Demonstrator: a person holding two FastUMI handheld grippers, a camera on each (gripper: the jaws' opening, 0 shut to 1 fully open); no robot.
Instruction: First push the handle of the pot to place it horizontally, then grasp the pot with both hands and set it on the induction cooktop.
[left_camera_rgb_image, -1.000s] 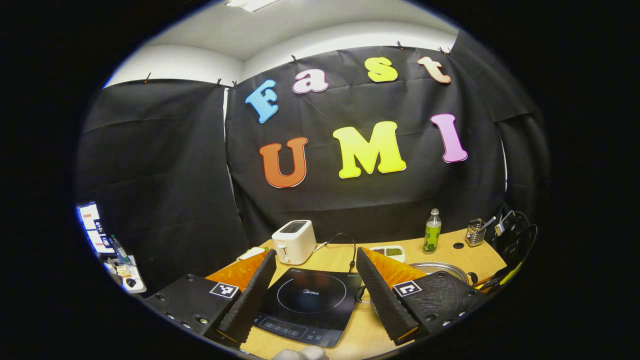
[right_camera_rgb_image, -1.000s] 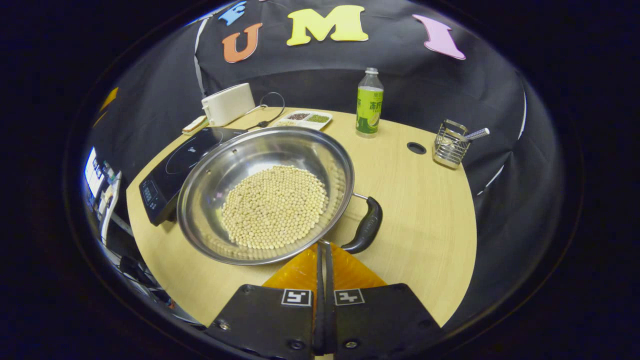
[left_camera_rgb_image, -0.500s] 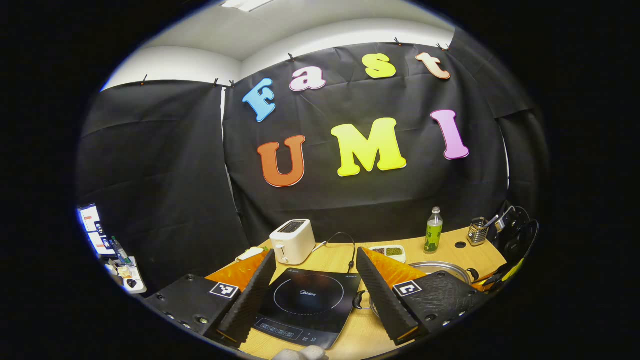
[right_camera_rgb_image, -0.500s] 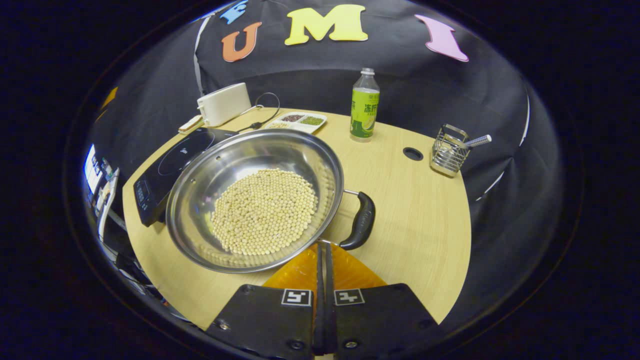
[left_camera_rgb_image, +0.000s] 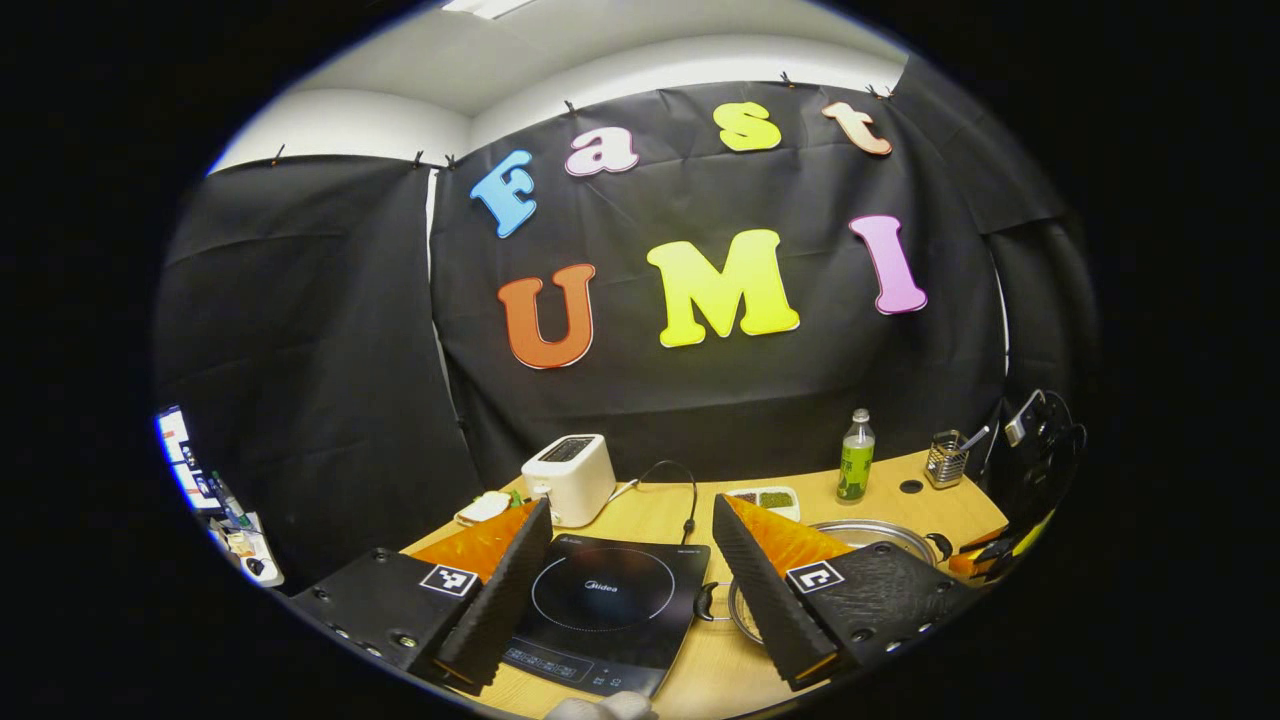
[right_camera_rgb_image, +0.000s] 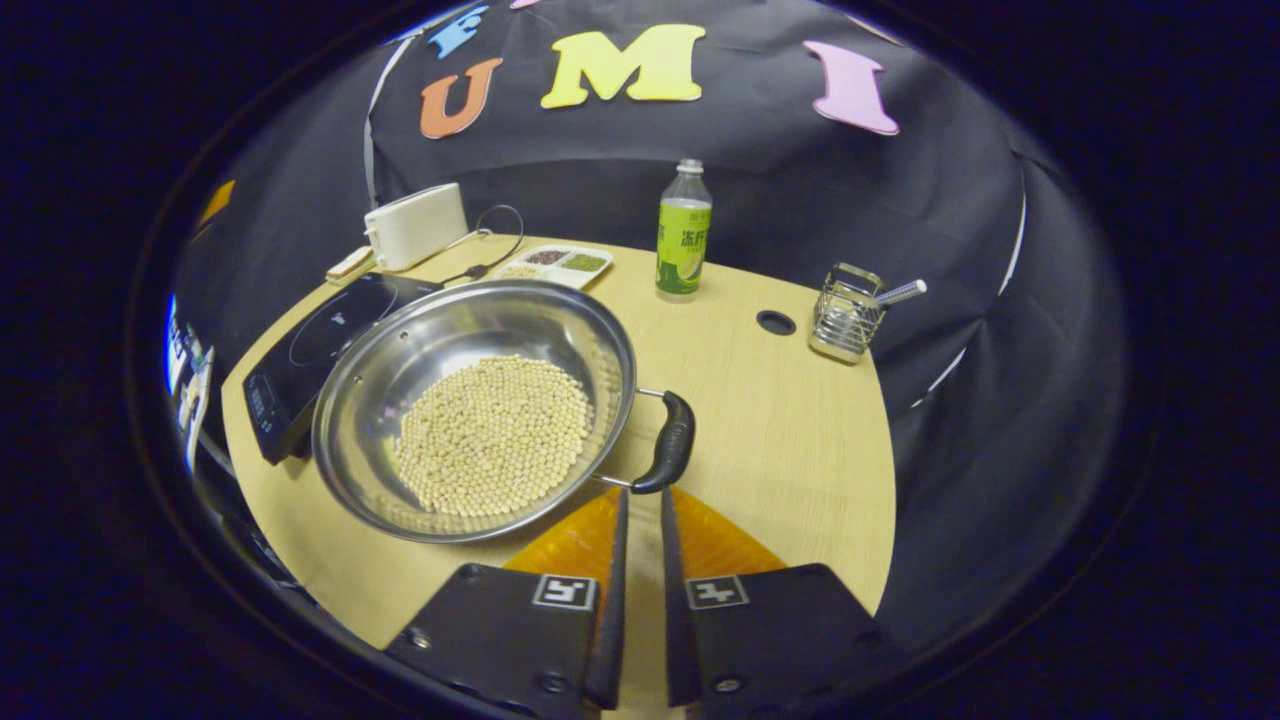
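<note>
On the near side of the table (right_camera_rgb_image: 790, 470), we keep the barely parted right gripper (right_camera_rgb_image: 640, 500) low behind the pot (right_camera_rgb_image: 475, 405) handle (right_camera_rgb_image: 672, 452) and nudge gently sideways, the empty left gripper (left_camera_rgb_image: 630, 555) wide open over the cooktop (left_camera_rgb_image: 600, 610).

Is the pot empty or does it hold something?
Not empty. In the right gripper view, the pot holds a layer of pale round beans covering its bottom, well below the rim.

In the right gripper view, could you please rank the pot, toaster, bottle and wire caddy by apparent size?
1. pot, nearest the camera
2. toaster
3. bottle, close to the toaster, so unsure
4. wire caddy
</note>
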